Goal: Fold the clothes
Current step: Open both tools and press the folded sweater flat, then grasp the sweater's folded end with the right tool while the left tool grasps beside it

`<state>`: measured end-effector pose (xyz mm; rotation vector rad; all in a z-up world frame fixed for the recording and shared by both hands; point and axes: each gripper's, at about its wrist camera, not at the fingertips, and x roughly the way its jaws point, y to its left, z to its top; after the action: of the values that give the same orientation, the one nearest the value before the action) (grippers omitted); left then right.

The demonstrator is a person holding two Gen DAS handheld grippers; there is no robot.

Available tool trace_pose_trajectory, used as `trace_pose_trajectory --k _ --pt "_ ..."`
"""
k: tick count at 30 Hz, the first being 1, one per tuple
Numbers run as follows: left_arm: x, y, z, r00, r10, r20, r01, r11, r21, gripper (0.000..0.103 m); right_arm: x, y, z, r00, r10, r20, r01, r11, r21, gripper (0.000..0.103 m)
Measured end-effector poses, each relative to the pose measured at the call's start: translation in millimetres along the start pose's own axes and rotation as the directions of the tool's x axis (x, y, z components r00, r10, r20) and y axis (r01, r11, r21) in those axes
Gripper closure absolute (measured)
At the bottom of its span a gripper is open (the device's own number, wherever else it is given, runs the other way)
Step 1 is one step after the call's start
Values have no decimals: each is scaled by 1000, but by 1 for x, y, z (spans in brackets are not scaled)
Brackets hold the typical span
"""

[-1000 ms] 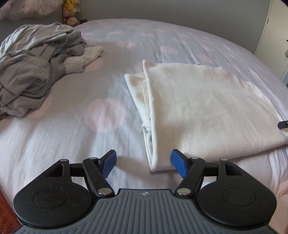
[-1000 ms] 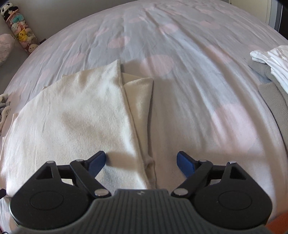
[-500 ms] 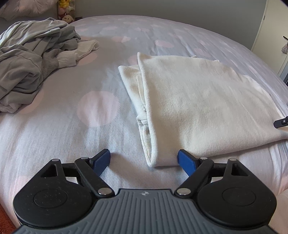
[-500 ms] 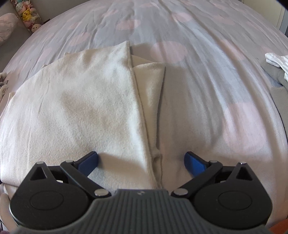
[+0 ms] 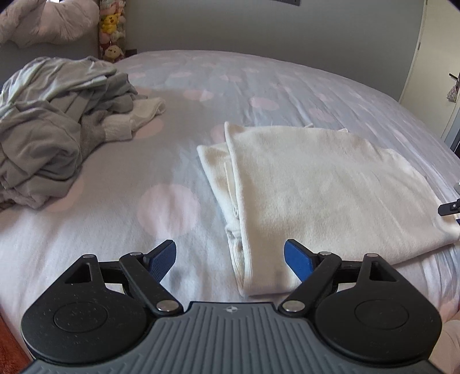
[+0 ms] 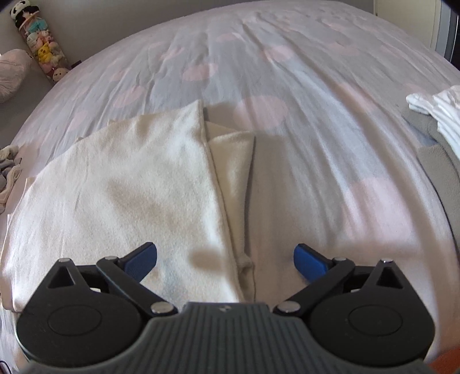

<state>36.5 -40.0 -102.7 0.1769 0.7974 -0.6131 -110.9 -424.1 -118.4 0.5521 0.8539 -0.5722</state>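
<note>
Gripping: nothing; my left gripper (image 5: 230, 259) and right gripper (image 6: 225, 260) gaped wide.
Edges: folded cloth (image 5: 316, 187) edge between both jaws.
Room: bare bed (image 6: 330, 172) beside it.
Cut off: grey pile (image 5: 49, 129).

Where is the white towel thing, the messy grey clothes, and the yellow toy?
cream garment (image 5: 322, 184): left wrist view, middle of its top layer.
grey clothes pile (image 5: 49, 129): left wrist view, centre of heap.
yellow plush toy (image 5: 110, 20): left wrist view, its face.

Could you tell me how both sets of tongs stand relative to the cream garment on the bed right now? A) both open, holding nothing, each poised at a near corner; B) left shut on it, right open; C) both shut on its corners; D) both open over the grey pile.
A: the left tongs and the right tongs are spread wide and empty, each straddling an edge of the cream garment.
</note>
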Motion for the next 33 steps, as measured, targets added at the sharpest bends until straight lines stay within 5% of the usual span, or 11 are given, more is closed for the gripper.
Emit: trace_pose_trajectory --k 8,15,19,30,33 --pt "19 -5 35 999 -42 0 42 999 19 20 0 -3 37 997 10 77 -3 996 -88 1" --pt "50 -8 61 999 -53 -2 53 998 45 20 10 -29 66 995 81 64 -82 997 14 4" --pt "69 -5 68 999 -44 -16 45 998 53 20 21 -34 75 993 99 57 -100 995 10 27" --pt "86 3 57 999 -4 -33 5 999 40 20 56 -23 70 991 133 5 -133 991 14 33" --pt "87 5 55 999 -7 -32 8 1000 27 20 57 -15 68 992 129 9 -129 992 -7 54"
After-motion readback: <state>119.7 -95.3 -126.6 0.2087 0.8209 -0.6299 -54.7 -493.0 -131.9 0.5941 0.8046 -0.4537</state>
